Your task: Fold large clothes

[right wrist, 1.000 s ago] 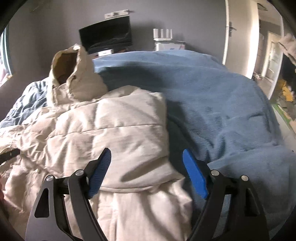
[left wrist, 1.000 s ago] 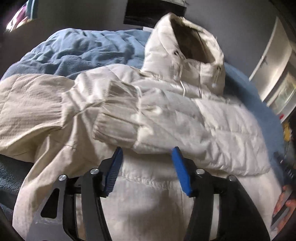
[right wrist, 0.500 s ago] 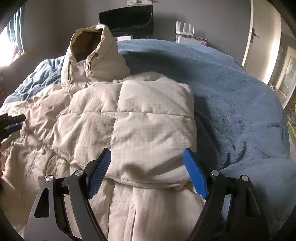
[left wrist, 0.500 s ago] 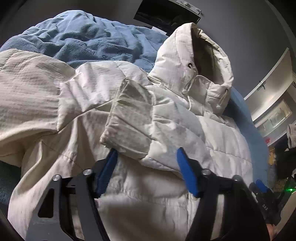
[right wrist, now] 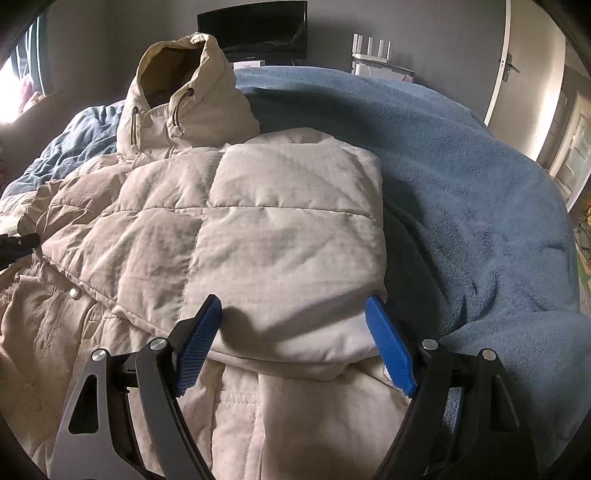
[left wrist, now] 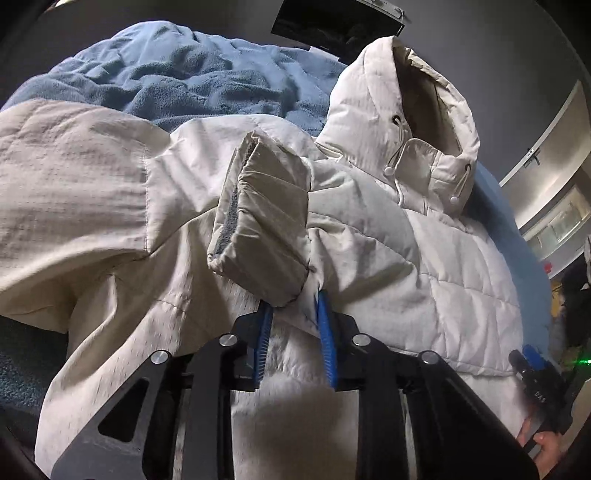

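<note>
A cream hooded puffer jacket (left wrist: 424, 258) lies front up on a blue blanket, hood (right wrist: 192, 99) at the far end. One sleeve is folded across the chest, its cuff (left wrist: 262, 229) pointing left. My left gripper (left wrist: 294, 304) has its blue pads on either side of that sleeve just below the cuff. Its jaws are closing, and the fabric fills the gap between them. My right gripper (right wrist: 293, 310) stands open and wide over the near edge of the folded quilted panel (right wrist: 280, 229), nothing pinched. The right gripper (left wrist: 532, 365) also shows at the lower right of the left wrist view, held by a hand (left wrist: 546, 446).
The blue fleece blanket (right wrist: 480, 192) covers the bed around the jacket, rumpled at the far left (left wrist: 177, 74). A dark screen (right wrist: 255, 26) and a white router (right wrist: 373, 48) stand against the grey back wall. A door (right wrist: 532, 74) is at the right.
The left gripper has come in on the folded sleeve and its jaws have narrowed from wide apart to tight around the fabric by the cuff. The right gripper moved closer to the jacket and stayed open.
</note>
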`<action>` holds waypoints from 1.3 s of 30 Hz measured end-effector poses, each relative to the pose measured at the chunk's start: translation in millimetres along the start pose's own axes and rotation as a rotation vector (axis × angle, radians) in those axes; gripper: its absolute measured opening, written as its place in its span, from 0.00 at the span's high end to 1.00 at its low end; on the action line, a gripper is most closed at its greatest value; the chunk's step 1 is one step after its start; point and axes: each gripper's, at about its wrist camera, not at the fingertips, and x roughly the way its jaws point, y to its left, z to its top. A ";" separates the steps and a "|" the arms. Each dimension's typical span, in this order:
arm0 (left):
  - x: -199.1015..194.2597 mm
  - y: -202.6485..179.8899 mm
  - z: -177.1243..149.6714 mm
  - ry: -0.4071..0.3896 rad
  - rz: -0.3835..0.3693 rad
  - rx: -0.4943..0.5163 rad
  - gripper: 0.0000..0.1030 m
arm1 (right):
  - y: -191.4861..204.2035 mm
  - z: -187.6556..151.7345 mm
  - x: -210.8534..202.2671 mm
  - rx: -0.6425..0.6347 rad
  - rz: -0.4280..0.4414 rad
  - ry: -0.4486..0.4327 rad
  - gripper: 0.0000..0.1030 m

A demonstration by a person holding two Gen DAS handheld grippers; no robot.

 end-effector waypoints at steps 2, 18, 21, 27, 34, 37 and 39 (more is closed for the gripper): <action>-5.4 -0.6 1.0 -0.024 0.020 0.002 0.58 | -2.4 0.5 -2.2 0.011 0.005 -0.012 0.26; -0.5 -61.9 0.8 -0.082 0.075 0.285 0.42 | -25.3 15.3 -11.1 0.138 0.025 -0.074 0.23; 18.4 -69.0 -8.1 -0.042 0.121 0.352 0.36 | -7.8 12.6 1.7 0.067 0.089 -0.018 0.23; 35.7 -67.9 -20.7 -0.015 0.157 0.391 0.31 | 11.1 3.2 36.4 -0.014 0.078 0.120 0.16; 19.4 -69.5 -24.1 -0.054 0.175 0.388 0.25 | 10.4 -1.5 40.6 0.002 0.086 0.118 0.15; 4.5 -70.3 -23.0 -0.086 0.181 0.372 0.22 | 7.6 -1.3 38.7 0.007 0.085 0.110 0.14; -4.1 -73.1 -23.9 -0.094 0.182 0.378 0.20 | 7.1 -1.3 36.4 0.010 0.083 0.102 0.14</action>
